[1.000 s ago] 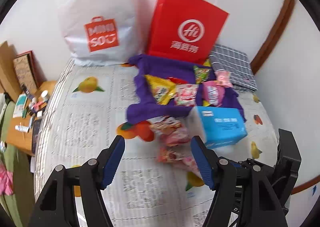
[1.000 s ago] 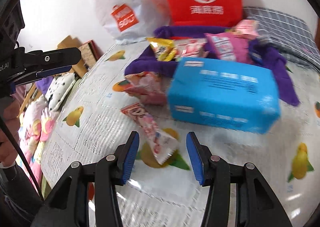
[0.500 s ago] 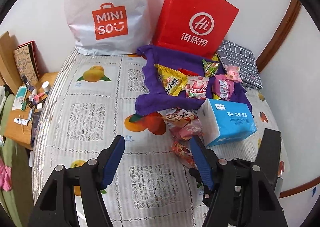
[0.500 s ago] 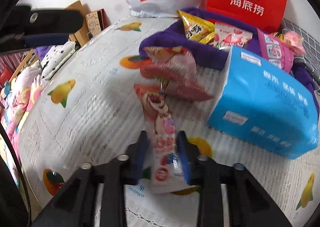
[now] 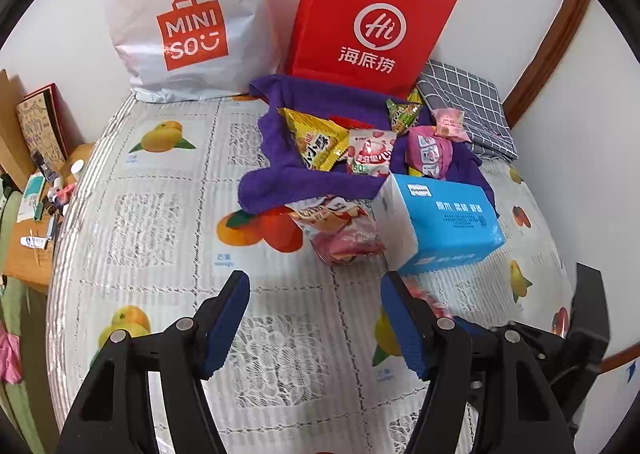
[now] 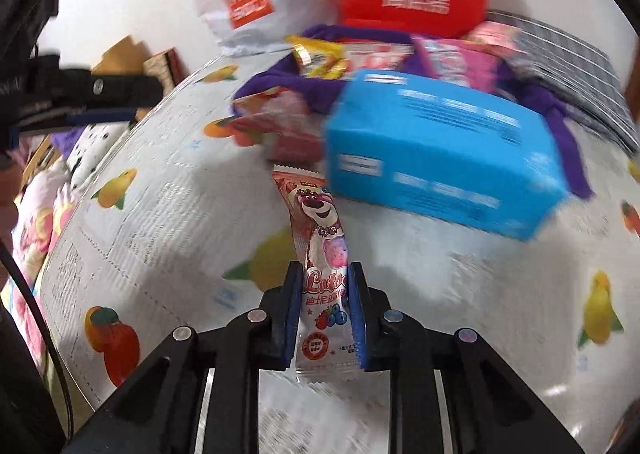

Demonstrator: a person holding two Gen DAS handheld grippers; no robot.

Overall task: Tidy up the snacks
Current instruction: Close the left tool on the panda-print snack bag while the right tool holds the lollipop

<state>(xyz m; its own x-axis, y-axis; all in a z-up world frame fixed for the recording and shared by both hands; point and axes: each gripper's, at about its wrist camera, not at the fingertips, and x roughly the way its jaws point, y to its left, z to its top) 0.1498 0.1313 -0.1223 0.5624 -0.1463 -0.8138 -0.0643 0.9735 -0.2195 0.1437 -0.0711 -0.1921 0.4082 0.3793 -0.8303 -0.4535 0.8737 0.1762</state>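
Note:
My right gripper point(image 6: 326, 274) is shut on a long pink bear-print candy packet point(image 6: 320, 222), gripping its lower half while the top end points toward the blue tissue box point(image 6: 440, 150). My left gripper point(image 5: 315, 282) stands open over the fruit-print bed cover point(image 5: 160, 214) with nothing between its fingers. Ahead of it lie a red-pink snack bag point(image 5: 340, 226) and the tissue box point(image 5: 444, 222). Behind them, a purple cloth point(image 5: 312, 182) carries a yellow packet point(image 5: 316, 138), a strawberry packet point(image 5: 370, 152) and a pink packet point(image 5: 428, 152).
A white Miniso bag point(image 5: 188, 22) and a red paper bag point(image 5: 368, 18) lean on the back wall. Folded grey checked fabric point(image 5: 468, 110) lies at the back right. A cluttered wooden side table point(image 5: 36, 214) stands beside the bed's left edge.
The right gripper's jaws closed from open onto the bear-print packet, which now sits between the pads. The left gripper stayed open and shifted only slightly.

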